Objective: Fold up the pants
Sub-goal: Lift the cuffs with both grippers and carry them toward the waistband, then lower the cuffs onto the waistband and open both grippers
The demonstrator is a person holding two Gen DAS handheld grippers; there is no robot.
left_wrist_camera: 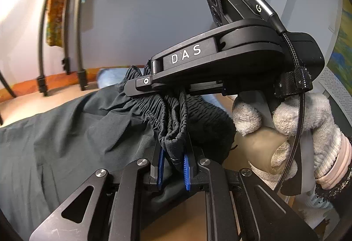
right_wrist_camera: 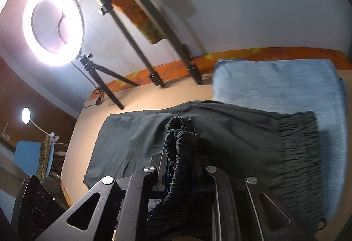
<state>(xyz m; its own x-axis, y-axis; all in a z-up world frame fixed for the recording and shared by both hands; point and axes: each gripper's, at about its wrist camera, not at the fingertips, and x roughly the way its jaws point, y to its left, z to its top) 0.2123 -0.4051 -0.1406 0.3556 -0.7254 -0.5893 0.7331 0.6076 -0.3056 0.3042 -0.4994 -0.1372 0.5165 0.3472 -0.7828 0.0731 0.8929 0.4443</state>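
Note:
Dark grey pants [left_wrist_camera: 66, 126] with a gathered elastic waistband lie spread on a tan table [left_wrist_camera: 33, 106]. My left gripper [left_wrist_camera: 173, 161] is shut on a bunched piece of the waistband between its blue pads. The right gripper [left_wrist_camera: 140, 87] shows in the left wrist view, held by a gloved hand [left_wrist_camera: 286, 122], pinching the waistband just above. In the right wrist view my right gripper [right_wrist_camera: 180, 146] is shut on the black waistband roll [right_wrist_camera: 178, 153], lifted over the pants [right_wrist_camera: 231, 137]. Another stretch of waistband [right_wrist_camera: 299, 146] lies flat at right.
Folded blue jeans [right_wrist_camera: 281, 87] lie behind the pants. Black stand legs [left_wrist_camera: 41, 60] rise from the table's far side. A lit ring light [right_wrist_camera: 54, 25] on a tripod stands at the far left corner. A blue chair [right_wrist_camera: 28, 157] stands past the table's left edge.

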